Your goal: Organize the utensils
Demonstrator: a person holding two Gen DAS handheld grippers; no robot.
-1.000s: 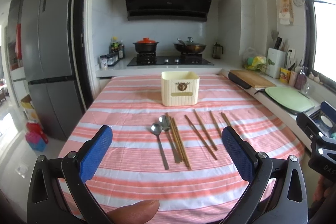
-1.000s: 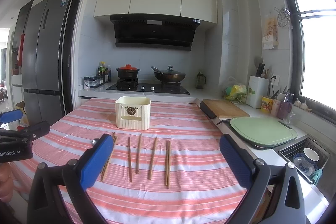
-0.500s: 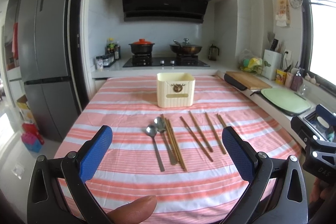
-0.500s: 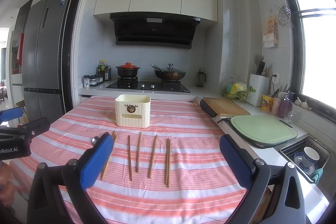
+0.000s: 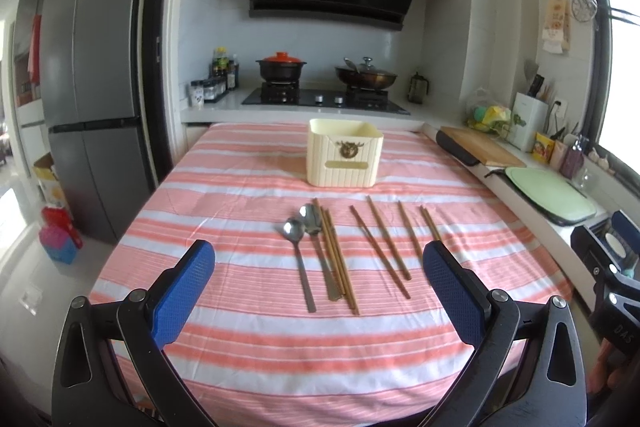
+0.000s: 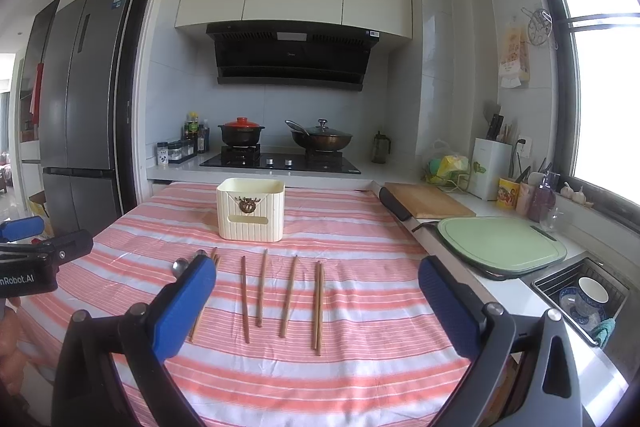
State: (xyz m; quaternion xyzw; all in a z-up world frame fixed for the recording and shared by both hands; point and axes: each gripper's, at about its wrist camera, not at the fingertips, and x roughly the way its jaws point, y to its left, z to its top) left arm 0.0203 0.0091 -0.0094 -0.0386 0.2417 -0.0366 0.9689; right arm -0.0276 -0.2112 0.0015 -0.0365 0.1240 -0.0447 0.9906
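1. The left gripper (image 5: 318,281) hangs above the near part of the striped tablecloth (image 5: 240,339), its blue pads spread wide and holding nothing.
2. The right gripper (image 6: 316,301) is likewise wide apart and empty, above the right half of the cloth.
3. Two spoons (image 5: 304,247) lie side by side, bowls away from the camera, with a pair of chopsticks (image 5: 336,259) touching the right spoon.
4. Further chopsticks (image 6: 288,297) lie loose to the right, spaced apart, roughly parallel.
5. The cream utensil box (image 5: 344,157) stands upright beyond them, nothing between it and the utensils.
6. Around: a wooden cutting board (image 6: 430,201), a green board (image 6: 500,241), a sink with a bowl (image 6: 588,297), the stove with two pots (image 5: 324,97), and a refrigerator (image 5: 92,87).
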